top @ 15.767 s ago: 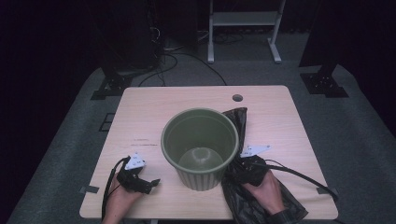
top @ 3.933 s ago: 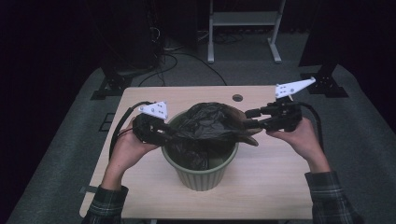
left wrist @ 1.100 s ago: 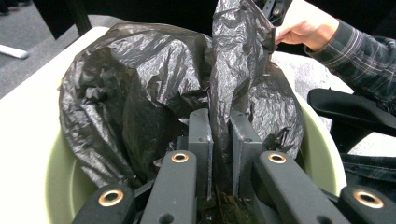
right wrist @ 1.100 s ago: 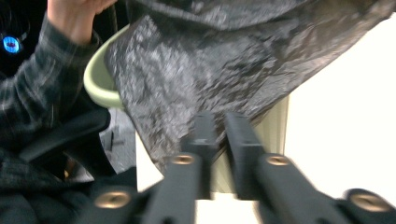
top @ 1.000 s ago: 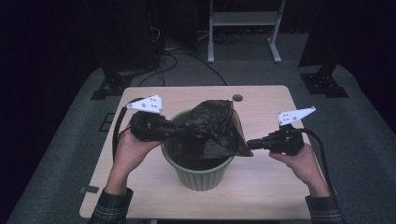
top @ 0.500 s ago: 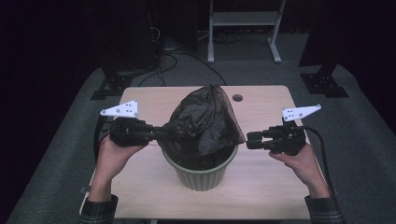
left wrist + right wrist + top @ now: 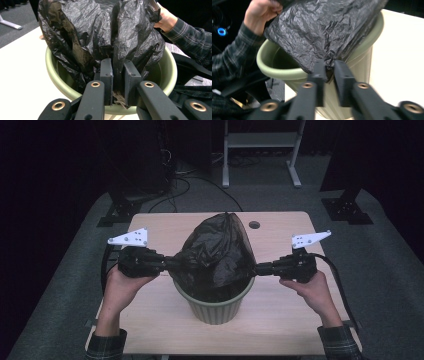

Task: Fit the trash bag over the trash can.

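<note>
Black bag [image 7: 217,252] is held stretched above the green bin [image 7: 215,302]; left gripper [image 7: 167,263] and right gripper [image 7: 256,268] are each clamped on opposite bag edges, presumably to open its mouth over the rim.

No readable text anywhere

The black bag [image 7: 217,251], the green bin [image 7: 216,302], the counter [image 7: 280,320] and both grey plates [image 7: 129,238] carry no lettering, label, brand mark or number that can be made out; the plates show small holes, nothing written.
</note>
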A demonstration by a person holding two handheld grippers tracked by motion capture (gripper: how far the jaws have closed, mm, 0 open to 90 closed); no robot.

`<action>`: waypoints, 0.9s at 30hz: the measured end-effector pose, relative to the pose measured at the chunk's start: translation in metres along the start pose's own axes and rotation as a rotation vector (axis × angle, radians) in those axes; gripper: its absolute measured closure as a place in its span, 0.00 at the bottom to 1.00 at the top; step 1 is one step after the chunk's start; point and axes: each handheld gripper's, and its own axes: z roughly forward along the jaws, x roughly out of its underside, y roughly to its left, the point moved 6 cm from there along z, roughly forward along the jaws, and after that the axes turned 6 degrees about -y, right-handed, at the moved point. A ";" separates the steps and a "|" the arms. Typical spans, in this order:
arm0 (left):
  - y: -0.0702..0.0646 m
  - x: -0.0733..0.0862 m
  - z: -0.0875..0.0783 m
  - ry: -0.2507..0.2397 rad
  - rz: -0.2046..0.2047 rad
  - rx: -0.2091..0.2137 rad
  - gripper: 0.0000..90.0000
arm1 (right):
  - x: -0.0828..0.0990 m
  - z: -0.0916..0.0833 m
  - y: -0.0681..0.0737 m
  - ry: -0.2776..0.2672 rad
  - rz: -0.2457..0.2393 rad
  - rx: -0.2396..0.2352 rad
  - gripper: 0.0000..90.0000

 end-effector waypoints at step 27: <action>0.043 0.076 -0.063 -0.069 -0.210 -0.148 0.91 | 0.055 -0.085 -0.009 0.096 -0.009 0.169 1.00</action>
